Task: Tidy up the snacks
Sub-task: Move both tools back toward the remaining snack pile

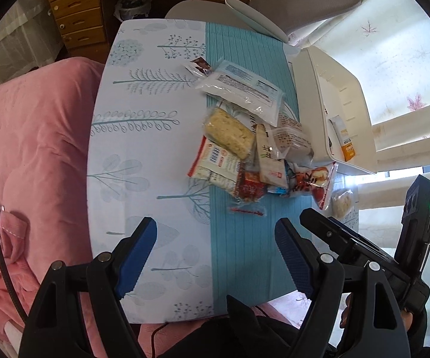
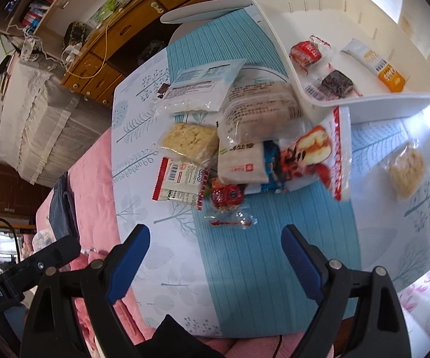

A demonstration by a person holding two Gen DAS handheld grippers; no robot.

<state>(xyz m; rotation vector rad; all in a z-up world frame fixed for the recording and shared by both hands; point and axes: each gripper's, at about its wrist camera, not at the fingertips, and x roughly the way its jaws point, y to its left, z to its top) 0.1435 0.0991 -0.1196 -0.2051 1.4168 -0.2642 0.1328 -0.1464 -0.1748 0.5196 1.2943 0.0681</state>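
A heap of wrapped snacks lies mid-table. It includes a pale rice-cracker bar, a red-edged packet and a thin red stick nearest me. A white bin at the right holds an orange bar, a red candy and a dark cake. My left gripper hangs open above the tablecloth, short of the pile. My right gripper is open too, with nothing between its fingers.
A lone rice cracker lies right of the pile. Pink bedding borders the table's left edge. A wooden drawer unit and a chair stand beyond the far end. The right gripper's body shows in the left wrist view.
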